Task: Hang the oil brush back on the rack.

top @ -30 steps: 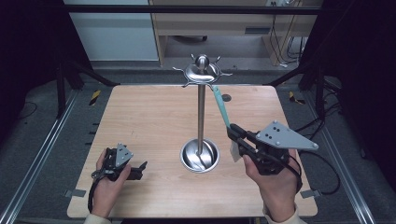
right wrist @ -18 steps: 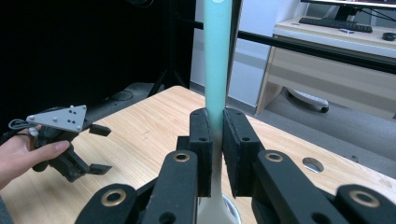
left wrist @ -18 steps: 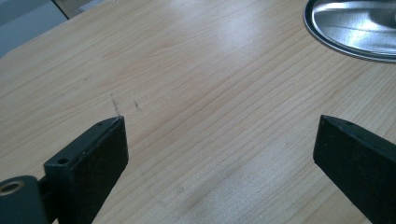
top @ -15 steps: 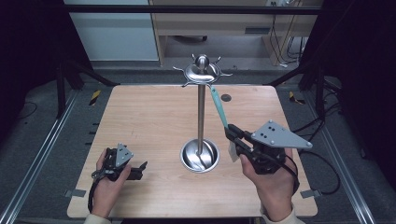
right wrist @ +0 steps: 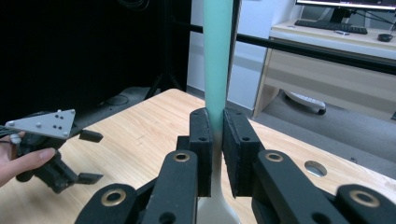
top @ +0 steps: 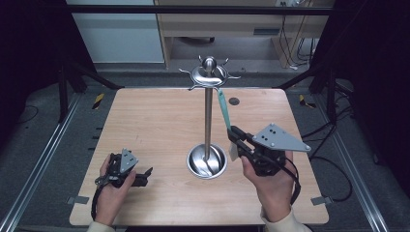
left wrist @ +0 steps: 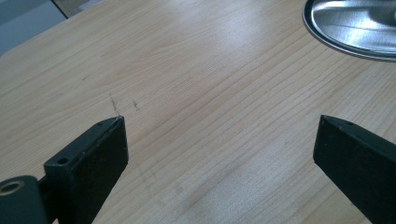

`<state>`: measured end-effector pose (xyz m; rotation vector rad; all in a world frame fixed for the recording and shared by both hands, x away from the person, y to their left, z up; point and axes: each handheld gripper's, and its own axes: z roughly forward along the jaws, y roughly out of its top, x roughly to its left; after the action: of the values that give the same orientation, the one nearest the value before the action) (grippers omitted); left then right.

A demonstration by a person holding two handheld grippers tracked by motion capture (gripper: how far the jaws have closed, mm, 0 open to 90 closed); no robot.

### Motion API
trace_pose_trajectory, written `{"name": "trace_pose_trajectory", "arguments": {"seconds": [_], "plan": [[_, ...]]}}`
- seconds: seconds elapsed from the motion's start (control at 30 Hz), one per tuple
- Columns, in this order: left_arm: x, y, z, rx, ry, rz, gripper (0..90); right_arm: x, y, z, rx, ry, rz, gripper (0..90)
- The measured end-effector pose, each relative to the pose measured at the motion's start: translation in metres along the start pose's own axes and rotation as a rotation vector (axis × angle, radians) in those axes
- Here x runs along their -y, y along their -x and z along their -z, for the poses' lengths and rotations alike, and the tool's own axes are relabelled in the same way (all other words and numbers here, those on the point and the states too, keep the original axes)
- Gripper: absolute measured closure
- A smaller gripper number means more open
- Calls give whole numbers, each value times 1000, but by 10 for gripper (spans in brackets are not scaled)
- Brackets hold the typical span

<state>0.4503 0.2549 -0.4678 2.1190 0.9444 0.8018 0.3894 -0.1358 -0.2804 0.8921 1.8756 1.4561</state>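
Observation:
A metal utensil stand (top: 208, 121) with a ring of hooks (top: 209, 76) on top and a round dish base (top: 207, 162) rises from the middle of the wooden table (top: 145, 121). Just right of the pole, my right gripper (top: 233, 133) is shut on a teal-handled utensil (top: 224, 108). The handle tilts up toward the hooks, its tip just below them. In the right gripper view the pads (right wrist: 200, 140) pinch the teal handle (right wrist: 217, 56), and a white end (right wrist: 217, 210) hangs below. My left gripper (top: 145, 176) lies on the table at the front left, open and holding nothing (left wrist: 219, 149).
A small round hole (top: 234, 101) sits in the tabletop behind the stand. The stand's dish edge (left wrist: 355, 23) shows ahead of the left gripper. Metal rails run along both sides of the table, and a desk and cables stand beyond its far edge.
My right hand has drifted slightly left toward the stand's pole with the utensil still in its grip. The left hand has stayed still.

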Motion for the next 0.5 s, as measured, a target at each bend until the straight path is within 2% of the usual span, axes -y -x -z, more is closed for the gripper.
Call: {"name": "trace_pose_trajectory", "arguments": {"seconds": [0.2, 0.5], "plan": [[0, 0, 0, 0, -2, -2, 28, 4, -1, -7, 1, 26, -8, 828], [0, 0, 0, 2, -2, -2, 29, 6, -1, -10, -5, 34, -12, 828]]}}
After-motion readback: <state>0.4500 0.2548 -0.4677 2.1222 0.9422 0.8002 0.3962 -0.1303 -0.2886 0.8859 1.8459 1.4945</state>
